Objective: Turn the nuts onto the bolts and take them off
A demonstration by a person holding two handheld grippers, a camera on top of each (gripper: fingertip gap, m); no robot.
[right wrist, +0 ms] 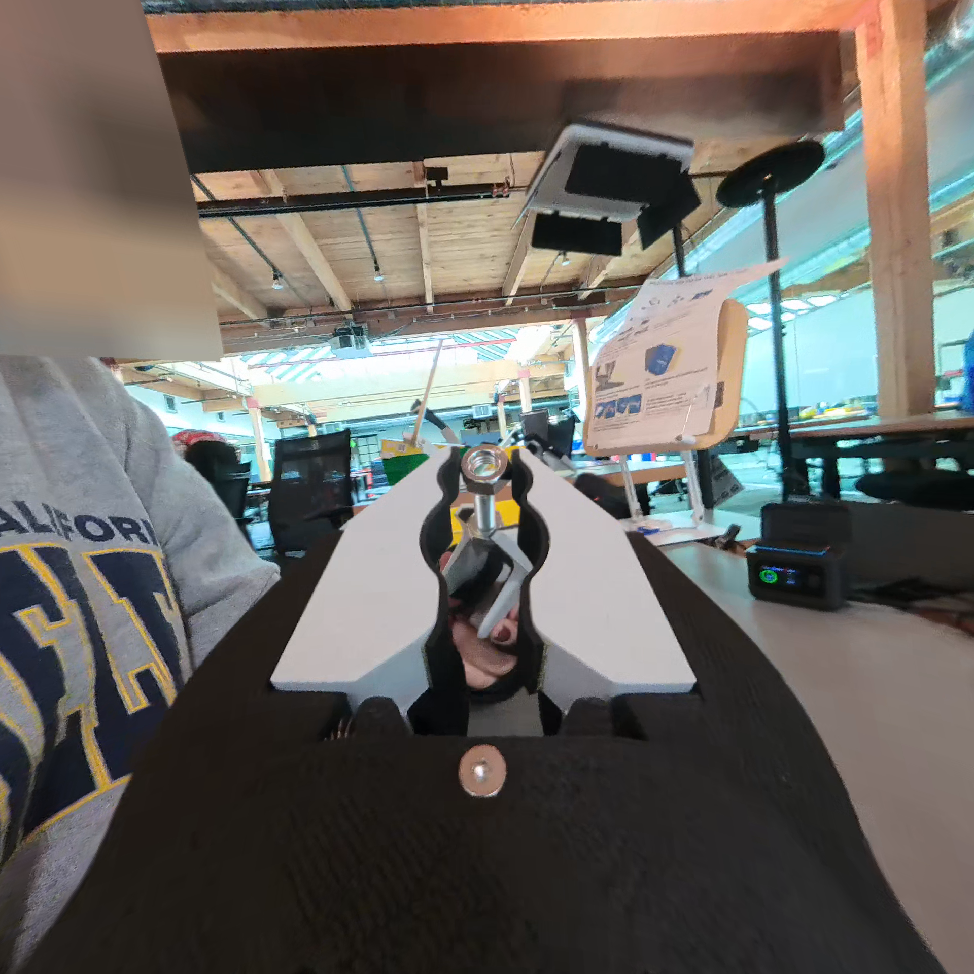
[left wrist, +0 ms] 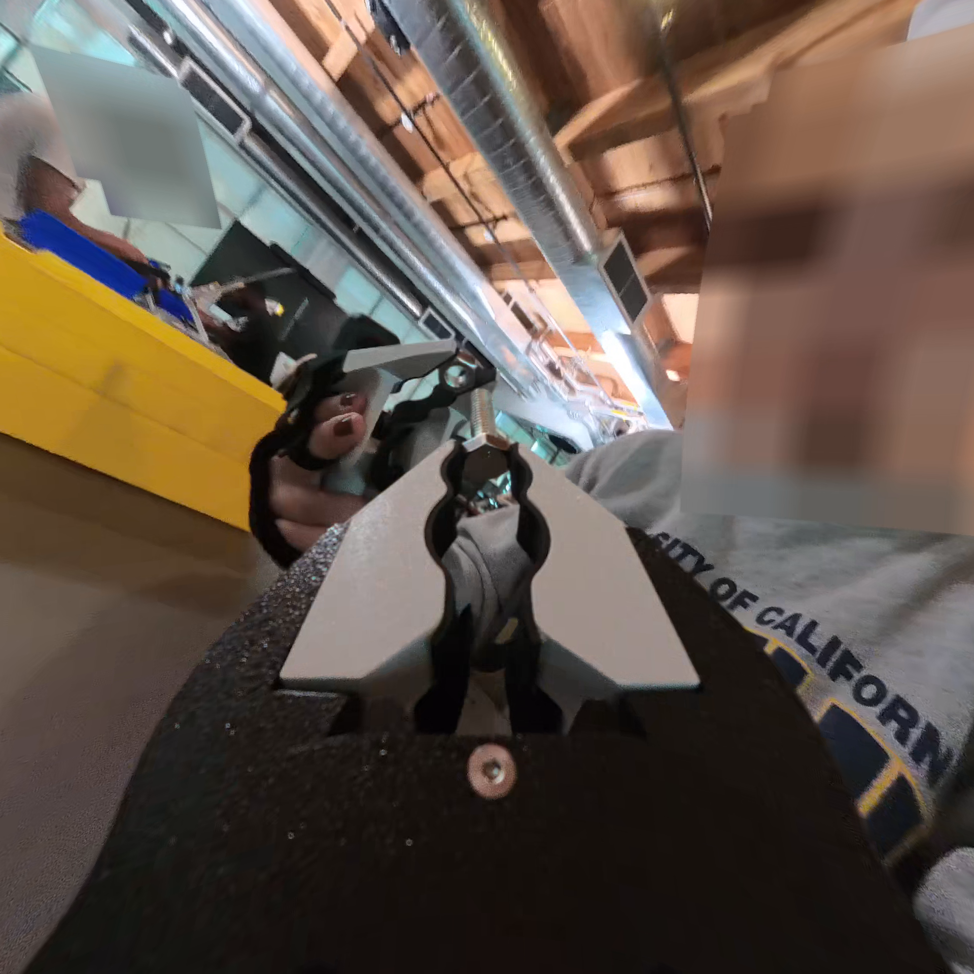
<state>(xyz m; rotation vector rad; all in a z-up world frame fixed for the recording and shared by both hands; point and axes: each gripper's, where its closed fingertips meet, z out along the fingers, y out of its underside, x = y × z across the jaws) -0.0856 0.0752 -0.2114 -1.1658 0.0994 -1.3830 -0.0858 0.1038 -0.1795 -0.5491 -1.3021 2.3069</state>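
Note:
In the left wrist view, my left gripper (left wrist: 485,454) is shut on the hex head of a silver bolt (left wrist: 478,414), whose threaded shaft points up and away. Beyond it, my right gripper (left wrist: 458,377) holds a silver nut (left wrist: 456,375) right at the bolt's tip. In the right wrist view, my right gripper (right wrist: 484,468) is shut on the nut (right wrist: 484,465), whose threaded hole faces the camera and looks empty. The bolt (right wrist: 485,508) stands just behind the nut, with the left gripper (right wrist: 487,572) farther back. I cannot tell whether the threads are engaged.
A yellow bin (left wrist: 105,369) stands on the brown table (left wrist: 105,606) at the left. A person in a grey sweatshirt (right wrist: 79,527) sits close behind both grippers. A small black device with a screen (right wrist: 796,572) and a stand holding a printed sheet (right wrist: 664,379) are at the right. My hands' fingertips stand some 5 cm from each other.

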